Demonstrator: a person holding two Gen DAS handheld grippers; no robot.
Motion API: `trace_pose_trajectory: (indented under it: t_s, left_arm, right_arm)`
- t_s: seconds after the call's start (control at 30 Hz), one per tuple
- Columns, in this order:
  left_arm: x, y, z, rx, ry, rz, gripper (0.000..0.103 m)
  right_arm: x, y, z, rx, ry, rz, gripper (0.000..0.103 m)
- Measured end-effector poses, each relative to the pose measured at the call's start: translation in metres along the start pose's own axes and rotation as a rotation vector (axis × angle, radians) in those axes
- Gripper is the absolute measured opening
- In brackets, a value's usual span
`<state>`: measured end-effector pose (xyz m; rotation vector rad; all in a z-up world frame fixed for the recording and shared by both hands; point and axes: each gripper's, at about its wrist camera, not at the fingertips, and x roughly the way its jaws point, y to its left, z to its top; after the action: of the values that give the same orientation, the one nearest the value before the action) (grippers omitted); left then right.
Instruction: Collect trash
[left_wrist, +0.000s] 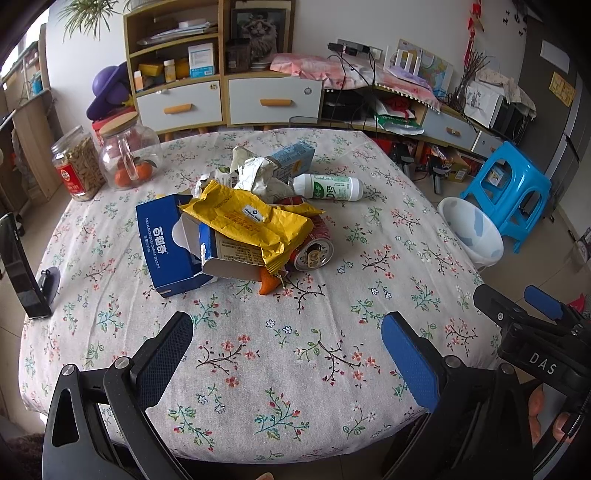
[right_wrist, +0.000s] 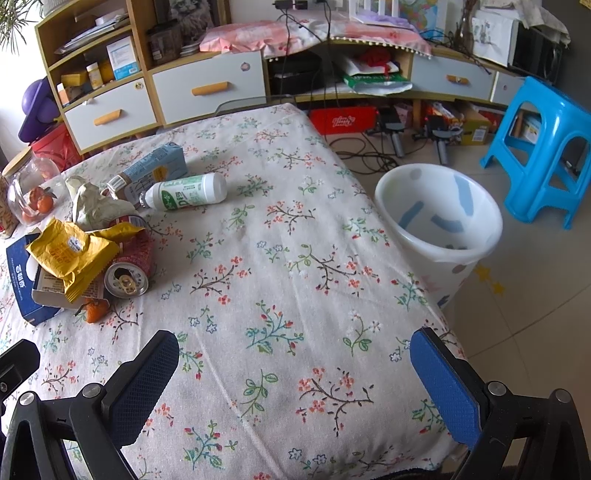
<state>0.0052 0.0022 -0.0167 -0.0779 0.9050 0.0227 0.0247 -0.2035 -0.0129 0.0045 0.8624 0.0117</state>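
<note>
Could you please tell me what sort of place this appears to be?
Most likely a lived-in home living or dining room: a table with a floral cloth, a cluttered shelf unit with drawers, and a blue plastic stool on tiled floor.

We looked from the left wrist camera low over the near edge of the worktop (left_wrist: 280, 354), facing the trash pile (left_wrist: 236, 229) at mid-distance, from the right wrist camera further right, angled towards the bin (right_wrist: 439, 221), both views sharing pile, bin and shelves (left_wrist: 177, 66).
</note>
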Motion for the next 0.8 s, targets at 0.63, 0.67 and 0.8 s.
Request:
trace_pose_trajectory:
  t_s: [0.63,0.67,0.8]
  left_arm:
    - [-0.0006,0.0012,0.0005,-0.008,0.007,-0.009,0.103]
    - [-0.0004,0.0013,0.001,-0.008,0.008,-0.008,0.103]
    - [-0.0008,0.0038,0.0032,-0.017,0.008,-0.008,0.103]
  right_arm:
    - [0.0002,-0.0012,0.0003,0.004,0.003,0.004,0.103]
    - [-0.0003,-0.0011,0.0001,0.006,0.0,0.005,0.103]
    - [-0.0009,-0.0022,-0.0002,0.016,-0.008,-0.008,0.103]
